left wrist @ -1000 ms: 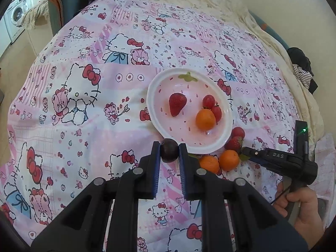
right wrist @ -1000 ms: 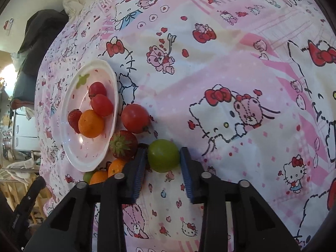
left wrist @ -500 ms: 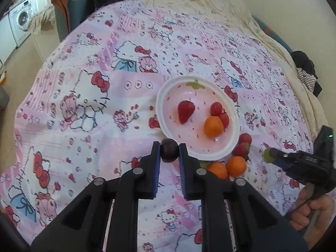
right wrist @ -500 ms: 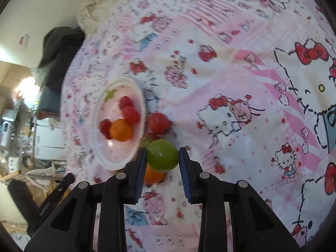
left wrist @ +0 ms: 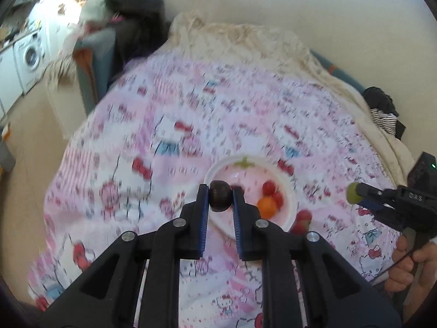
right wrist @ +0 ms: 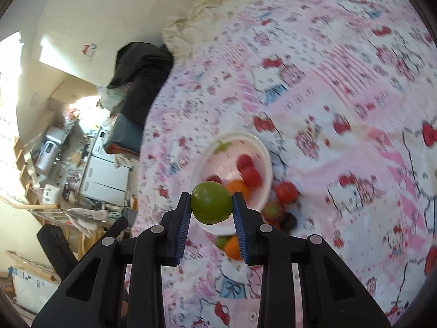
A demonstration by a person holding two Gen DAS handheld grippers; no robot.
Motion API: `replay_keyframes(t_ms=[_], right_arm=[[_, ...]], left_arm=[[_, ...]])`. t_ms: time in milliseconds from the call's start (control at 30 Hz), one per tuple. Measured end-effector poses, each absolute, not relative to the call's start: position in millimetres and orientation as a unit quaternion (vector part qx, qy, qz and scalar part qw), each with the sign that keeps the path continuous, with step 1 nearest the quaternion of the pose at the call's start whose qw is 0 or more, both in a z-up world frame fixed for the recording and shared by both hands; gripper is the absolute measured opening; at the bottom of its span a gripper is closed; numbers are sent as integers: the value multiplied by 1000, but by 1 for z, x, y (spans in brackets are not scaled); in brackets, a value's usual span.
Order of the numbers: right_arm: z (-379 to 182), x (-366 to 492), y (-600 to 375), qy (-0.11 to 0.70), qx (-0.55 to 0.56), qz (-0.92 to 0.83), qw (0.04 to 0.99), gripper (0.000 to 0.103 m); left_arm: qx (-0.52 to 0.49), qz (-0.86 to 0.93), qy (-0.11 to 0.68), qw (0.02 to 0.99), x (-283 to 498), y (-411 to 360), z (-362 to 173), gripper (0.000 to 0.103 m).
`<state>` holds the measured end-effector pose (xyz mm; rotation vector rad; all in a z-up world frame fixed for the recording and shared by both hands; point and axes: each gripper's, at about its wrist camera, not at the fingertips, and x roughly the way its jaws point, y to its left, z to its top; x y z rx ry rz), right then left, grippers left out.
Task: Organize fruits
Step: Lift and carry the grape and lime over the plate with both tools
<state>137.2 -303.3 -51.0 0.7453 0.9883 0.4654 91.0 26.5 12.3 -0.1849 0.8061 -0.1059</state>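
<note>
Fruits: my left gripper [left wrist: 220, 199] pinches a small dark round plum [left wrist: 220, 195]; my right gripper [right wrist: 211, 207] clamps a round green fruit [right wrist: 211, 202]. Both hang above the white oval plate [right wrist: 263, 153], which holds an orange tangerine [left wrist: 267, 207] at five o'clock.

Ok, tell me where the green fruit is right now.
The green fruit is clamped in the right gripper, held up in front of the white plate; the left wrist view shows it at far right.
</note>
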Motion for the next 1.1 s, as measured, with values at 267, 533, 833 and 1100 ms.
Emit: replay_keyframes(t_ms=[267,533,833,1100], right_arm=[[-36,176,-288,449,331,239,795,32],[-43,209,-266,468,294,246,796,32],[-75,249,-251,504,262,224,792,32],[-110,269,-242,529,262,219,777,32]], left_arm=[[-60,-74,390,916,130,21,21,14],[-27,-83,404,910,170,0,4,14],[-12,-82,435,897,209,-20,-33,14],[-43,-89,477,873,231,-17,-76,14]])
